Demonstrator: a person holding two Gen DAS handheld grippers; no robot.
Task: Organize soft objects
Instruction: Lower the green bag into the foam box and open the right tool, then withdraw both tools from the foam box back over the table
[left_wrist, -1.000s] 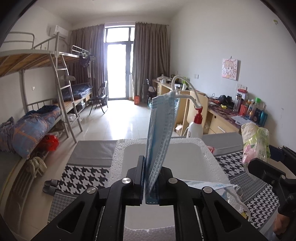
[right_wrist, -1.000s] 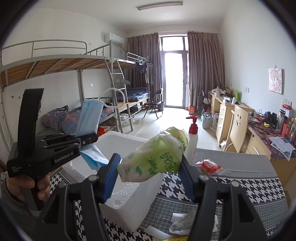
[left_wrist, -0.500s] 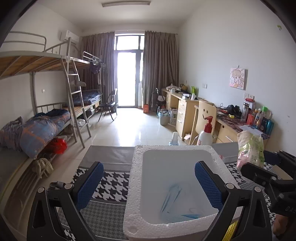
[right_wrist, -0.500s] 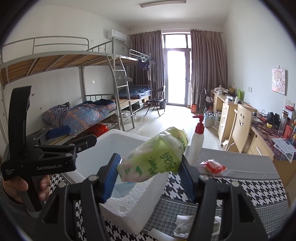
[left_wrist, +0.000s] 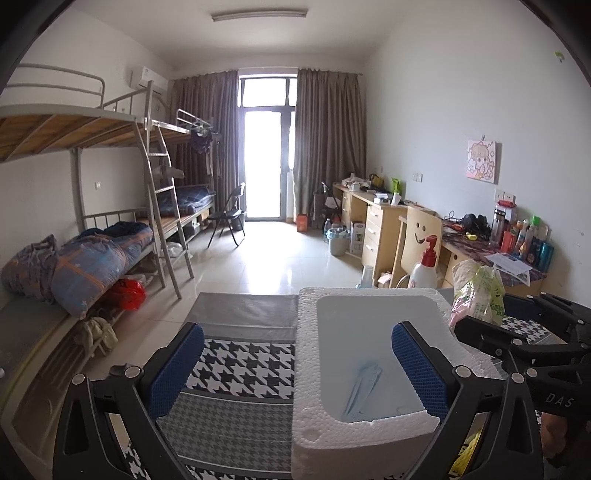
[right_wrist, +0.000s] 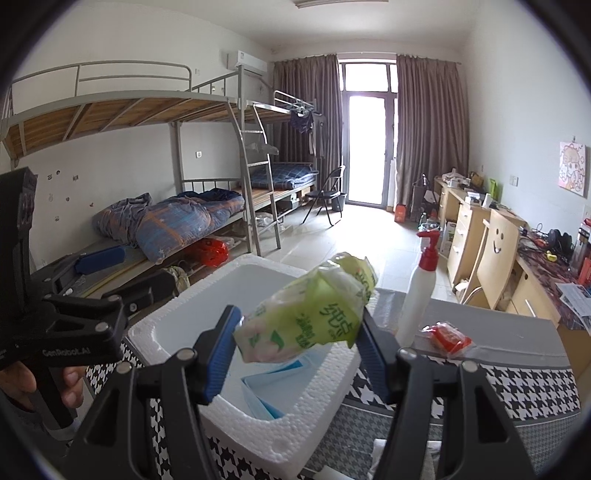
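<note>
A white foam box (left_wrist: 306, 387) stands on the houndstooth tablecloth; it also shows in the right wrist view (right_wrist: 236, 410). A blue face mask (left_wrist: 360, 387) lies on its floor, also seen from the right wrist (right_wrist: 266, 391). My left gripper (left_wrist: 295, 362) is open and empty, hovering over the box's left wall. My right gripper (right_wrist: 295, 354) is shut on a green tissue packet (right_wrist: 306, 317), held above the box's near right edge; the packet also shows in the left wrist view (left_wrist: 476, 291).
A white pump bottle with a red top (right_wrist: 417, 291) stands behind the box. A red packet (right_wrist: 447, 338) lies on the grey cloth right of it. Crumpled white plastic (right_wrist: 384, 454) lies at the front right. Bunk beds stand left, desks right.
My left gripper opened and dropped the blue mask into the foam box, then shifted left. My right gripper with the tissue packet moved closer over the box.
</note>
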